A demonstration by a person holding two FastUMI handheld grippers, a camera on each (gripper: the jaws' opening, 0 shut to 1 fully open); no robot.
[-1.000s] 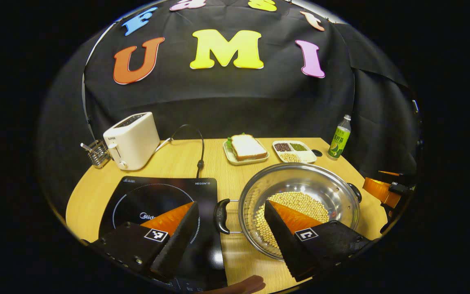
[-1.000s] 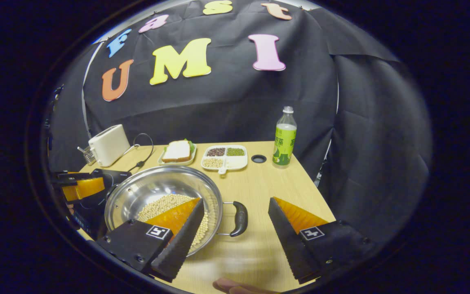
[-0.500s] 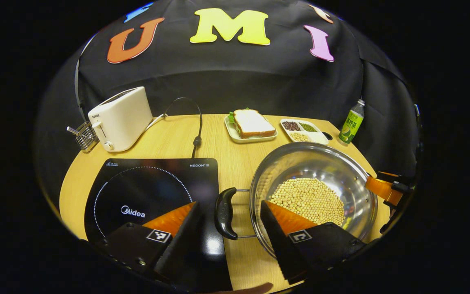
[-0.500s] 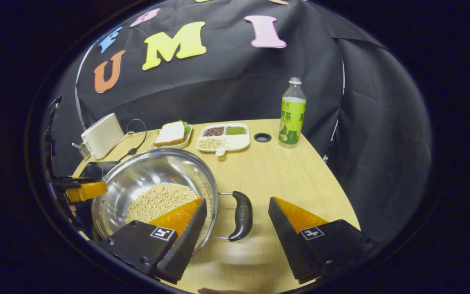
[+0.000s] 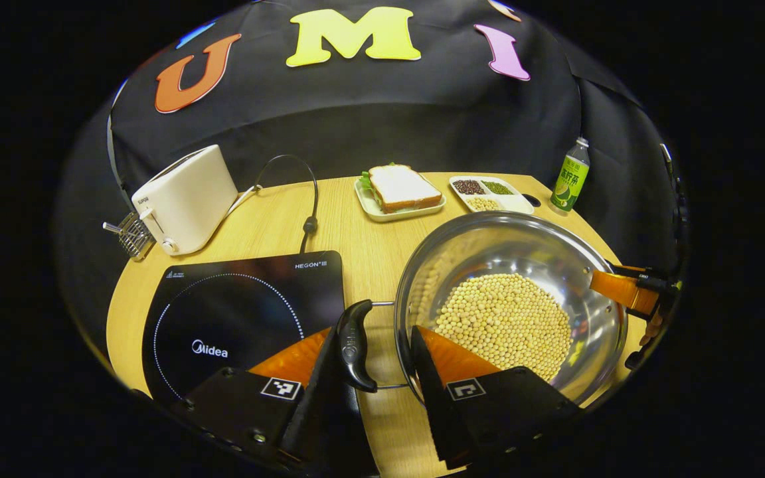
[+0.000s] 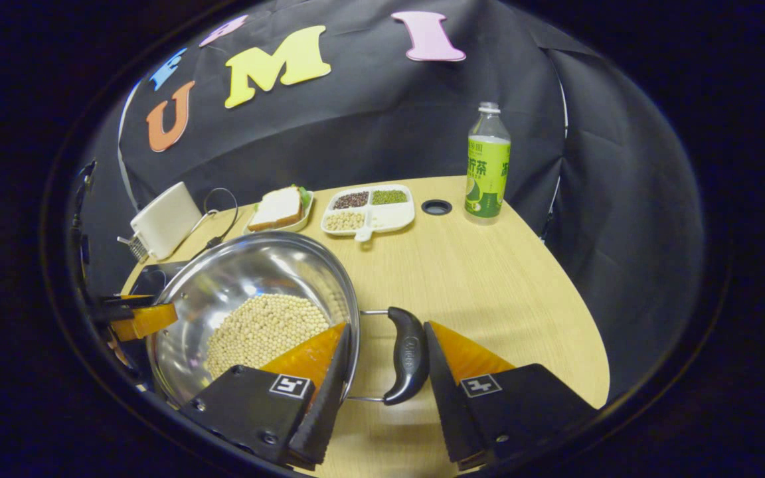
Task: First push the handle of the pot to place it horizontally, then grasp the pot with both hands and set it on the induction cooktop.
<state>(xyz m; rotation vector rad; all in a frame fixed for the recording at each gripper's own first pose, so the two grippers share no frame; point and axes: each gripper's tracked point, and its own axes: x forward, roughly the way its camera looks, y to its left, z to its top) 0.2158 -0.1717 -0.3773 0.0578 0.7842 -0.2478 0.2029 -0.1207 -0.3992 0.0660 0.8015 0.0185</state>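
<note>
Fingers of both grippers, left gripper and right gripper, straddle the pot handles low in frame, not yet clenched; next, squeeze and lift toward the induction cooktop.

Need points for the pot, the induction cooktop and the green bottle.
pot (image 5: pixel 522 249), left gripper view, bare inner wall above the beans.
induction cooktop (image 5: pixel 236 312), left gripper view, middle of the glass top.
green bottle (image 6: pixel 487 176), right gripper view, on its label.
</note>
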